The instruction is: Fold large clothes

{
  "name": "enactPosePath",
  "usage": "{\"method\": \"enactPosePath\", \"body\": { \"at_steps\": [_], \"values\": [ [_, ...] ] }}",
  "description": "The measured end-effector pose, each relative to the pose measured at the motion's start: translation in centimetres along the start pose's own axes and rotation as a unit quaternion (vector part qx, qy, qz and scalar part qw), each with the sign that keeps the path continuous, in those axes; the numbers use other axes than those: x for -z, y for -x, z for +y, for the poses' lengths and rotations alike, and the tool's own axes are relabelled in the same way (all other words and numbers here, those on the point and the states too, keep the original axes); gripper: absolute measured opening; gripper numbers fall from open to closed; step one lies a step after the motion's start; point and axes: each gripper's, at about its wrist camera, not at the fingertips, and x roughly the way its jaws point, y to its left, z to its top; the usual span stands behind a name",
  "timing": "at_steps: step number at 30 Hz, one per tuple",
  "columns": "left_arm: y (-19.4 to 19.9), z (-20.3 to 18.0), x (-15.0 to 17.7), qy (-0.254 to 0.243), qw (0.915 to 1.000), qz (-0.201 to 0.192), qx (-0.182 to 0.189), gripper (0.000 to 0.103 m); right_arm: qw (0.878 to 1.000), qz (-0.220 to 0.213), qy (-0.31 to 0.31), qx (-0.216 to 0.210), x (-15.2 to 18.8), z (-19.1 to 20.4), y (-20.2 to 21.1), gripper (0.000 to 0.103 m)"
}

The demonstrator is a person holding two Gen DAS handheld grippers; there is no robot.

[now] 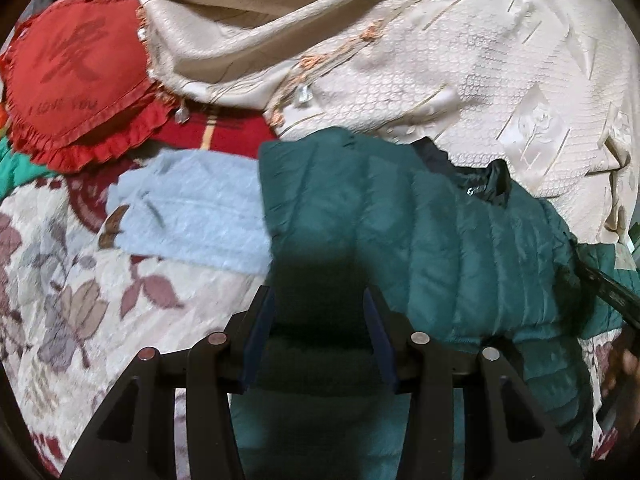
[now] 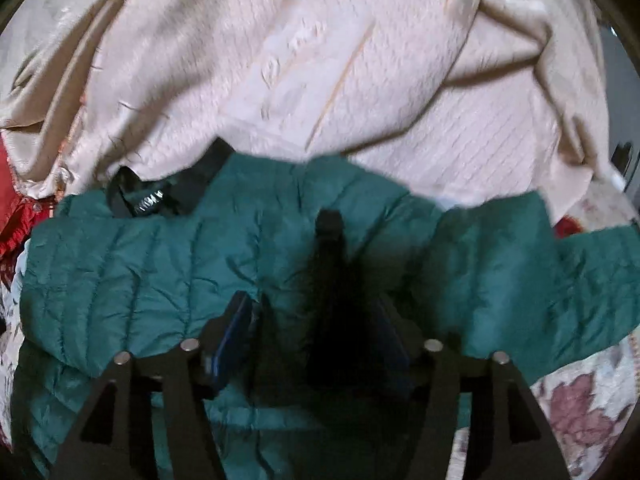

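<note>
A cream embroidered bedspread (image 2: 360, 80) is heaped at the back of a floral-covered bed (image 1: 60, 272), and in front of it a green quilted jacket (image 1: 460, 248) lies spread, its dark collar (image 2: 160, 196) toward the heap and 1 sleeve (image 2: 560, 260) stretched out to the side. A red heart cushion (image 1: 76, 80) and a pale blue towel (image 1: 192, 208) sit just beside the jacket's edge. The 2 grippers hang over the garment: the left gripper (image 1: 320, 336) with jaws partly apart and green fabric between them, though whether the pads actually pinch it cannot be told; the right gripper (image 2: 316, 340) stands open above the jacket's middle, gripping nothing. The fold appears only begun. Done well, the next grab would likely take the outstretched sleeve near its cuff, pads closing on a single layer, then carry it low across the body so the slippery padded shell stays flat. The jacket's edge nearest the cream heap risks snagging.
</note>
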Motion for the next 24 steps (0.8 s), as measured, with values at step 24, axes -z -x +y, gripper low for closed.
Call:
{"method": "enactPosePath", "body": {
  "at_steps": [24],
  "values": [
    [-7.6, -0.6, -1.6, 0.008, 0.9999, 0.007, -0.007, 0.028, 0.995, 0.061, 0.058, -0.061, -1.8, 6.0, -8.1, 0.068]
  ]
}}
